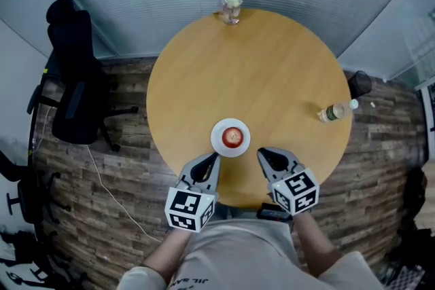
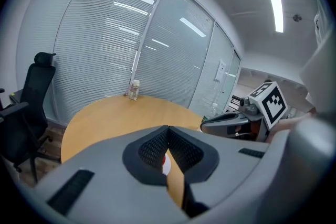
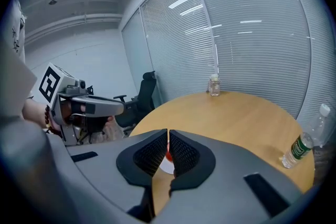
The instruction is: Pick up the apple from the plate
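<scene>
One apple (image 1: 232, 137): red, round, no long axis discernible. Centred on one white plate (image 1: 216, 142), just ahead of and between both sets of fingers. Left gripper (image 1: 216, 157): fingers pressed together, empty. Right gripper (image 1: 260, 153): likewise. One round tabletop (image 1: 272, 71). One jar (image 1: 232, 8) far ahead, one bottle (image 1: 336, 111) well right.
</scene>
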A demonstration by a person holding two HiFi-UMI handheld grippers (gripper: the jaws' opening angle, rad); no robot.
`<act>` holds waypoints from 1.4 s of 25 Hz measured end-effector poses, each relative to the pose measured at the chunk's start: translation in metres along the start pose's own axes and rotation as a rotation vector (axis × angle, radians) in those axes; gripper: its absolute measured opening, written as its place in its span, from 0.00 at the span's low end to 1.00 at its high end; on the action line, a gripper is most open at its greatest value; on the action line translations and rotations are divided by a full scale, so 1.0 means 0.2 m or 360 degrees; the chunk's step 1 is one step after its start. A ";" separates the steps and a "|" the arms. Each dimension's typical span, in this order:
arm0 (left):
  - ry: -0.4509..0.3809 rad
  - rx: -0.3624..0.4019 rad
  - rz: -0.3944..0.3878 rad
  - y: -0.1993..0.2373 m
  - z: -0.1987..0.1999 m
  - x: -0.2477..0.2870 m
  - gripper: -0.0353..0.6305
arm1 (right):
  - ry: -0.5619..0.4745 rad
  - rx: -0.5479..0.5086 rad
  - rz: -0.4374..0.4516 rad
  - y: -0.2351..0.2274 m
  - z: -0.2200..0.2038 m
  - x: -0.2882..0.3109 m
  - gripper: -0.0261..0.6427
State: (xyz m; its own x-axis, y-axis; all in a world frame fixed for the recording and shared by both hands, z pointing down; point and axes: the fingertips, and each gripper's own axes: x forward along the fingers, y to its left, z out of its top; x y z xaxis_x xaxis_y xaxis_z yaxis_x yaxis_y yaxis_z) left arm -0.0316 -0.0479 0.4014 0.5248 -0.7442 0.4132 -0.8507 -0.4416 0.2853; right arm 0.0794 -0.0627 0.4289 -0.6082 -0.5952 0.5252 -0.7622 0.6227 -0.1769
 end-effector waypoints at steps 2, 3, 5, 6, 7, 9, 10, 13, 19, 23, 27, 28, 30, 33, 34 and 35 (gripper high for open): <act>0.0015 -0.0010 0.0013 0.01 -0.01 0.02 0.06 | 0.0017 -0.0004 0.0019 -0.01 -0.01 0.03 0.09; 0.0023 -0.0012 0.0017 0.01 -0.01 0.03 0.06 | 0.0025 -0.0011 0.0027 -0.02 -0.02 0.04 0.09; 0.0039 -0.0008 0.0023 0.01 -0.03 0.06 0.06 | 0.0033 -0.0023 0.0043 -0.03 -0.03 0.07 0.09; 0.0044 -0.0005 0.0025 0.01 -0.04 0.07 0.06 | 0.0033 -0.0026 0.0052 -0.03 -0.03 0.09 0.09; 0.0046 -0.0006 0.0027 0.01 -0.04 0.07 0.06 | 0.0035 -0.0029 0.0060 -0.03 -0.03 0.10 0.09; 0.0050 -0.0013 0.0029 0.01 -0.06 0.08 0.06 | 0.0047 -0.0040 0.0074 -0.03 -0.05 0.12 0.09; 0.0054 -0.0018 0.0031 0.00 -0.07 0.08 0.06 | 0.0057 -0.0048 0.0077 -0.03 -0.06 0.13 0.09; 0.0066 -0.0033 0.0032 0.01 -0.09 0.11 0.06 | 0.0081 -0.0074 0.0075 -0.04 -0.08 0.17 0.09; 0.0093 -0.0052 0.0025 0.01 -0.14 0.14 0.06 | 0.0123 -0.0092 0.0083 -0.04 -0.14 0.25 0.09; 0.0118 -0.0070 0.0024 0.01 -0.17 0.16 0.06 | 0.0141 -0.0089 0.0099 -0.04 -0.17 0.29 0.10; 0.0137 -0.0086 0.0030 0.03 -0.19 0.17 0.06 | 0.0153 -0.0075 0.0106 -0.05 -0.20 0.34 0.10; 0.0141 -0.0089 0.0033 0.04 -0.20 0.17 0.06 | 0.0154 -0.0074 0.0108 -0.05 -0.21 0.35 0.10; 0.0147 -0.0092 0.0041 0.05 -0.21 0.19 0.06 | 0.0156 -0.0082 0.0113 -0.06 -0.22 0.38 0.10; 0.0157 -0.0099 0.0043 0.06 -0.22 0.21 0.06 | 0.0173 -0.0095 0.0124 -0.06 -0.24 0.41 0.13; 0.0161 -0.0102 0.0042 0.07 -0.23 0.22 0.06 | 0.0182 -0.0099 0.0129 -0.06 -0.24 0.42 0.14; 0.0166 -0.0107 0.0042 0.07 -0.24 0.22 0.06 | 0.0190 -0.0104 0.0132 -0.06 -0.25 0.43 0.16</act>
State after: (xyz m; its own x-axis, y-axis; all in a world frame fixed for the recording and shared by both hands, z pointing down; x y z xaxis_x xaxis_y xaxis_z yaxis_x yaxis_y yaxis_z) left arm -0.0190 -0.0635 0.4646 0.5057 -0.6975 0.5077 -0.8621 -0.3855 0.3290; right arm 0.0462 -0.0959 0.5181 -0.6350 -0.4779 0.6070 -0.6918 0.7014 -0.1715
